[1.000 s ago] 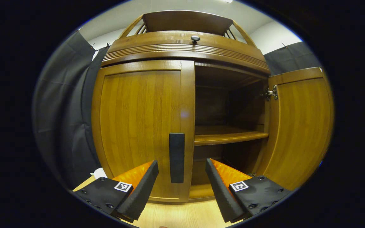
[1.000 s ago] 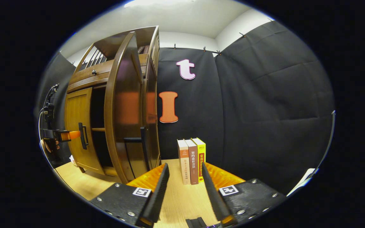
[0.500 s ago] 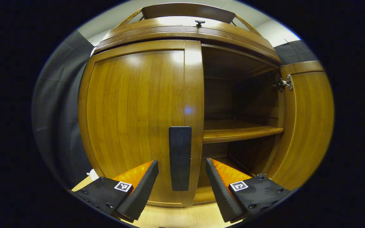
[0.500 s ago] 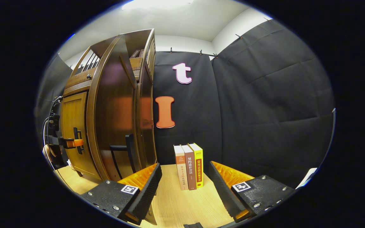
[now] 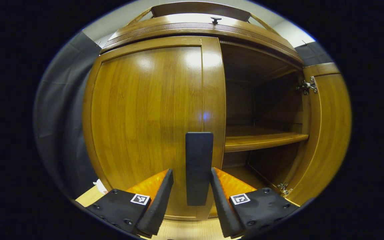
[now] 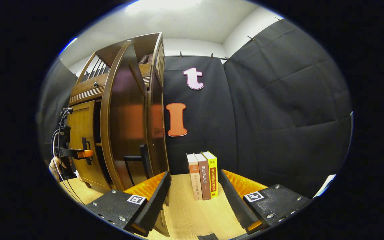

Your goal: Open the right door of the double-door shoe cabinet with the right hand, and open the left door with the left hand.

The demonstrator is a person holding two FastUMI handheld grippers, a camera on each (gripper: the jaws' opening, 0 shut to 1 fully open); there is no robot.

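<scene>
The wooden shoe cabinet's left door is closed, and its black upright handle stands between the fingers of my left gripper. The jaws straddle the handle, with a gap still showing on the left side. The right door stands swung wide, baring the inner shelf. In the right gripper view that right door is seen nearly edge-on with its handle free. My right gripper hangs open beside it, holding nothing. The left gripper shows far off at the left door's handle.
Three books stand upright on the light wooden tabletop against the black cloth wall, right of the cabinet. A small knob sits on the cabinet's top drawer. A cable trails from the left gripper.
The left gripper has moved in on the left door's handle and its fingers have narrowed around it. The right gripper's fingers have spread wider; the right door stays open.
</scene>
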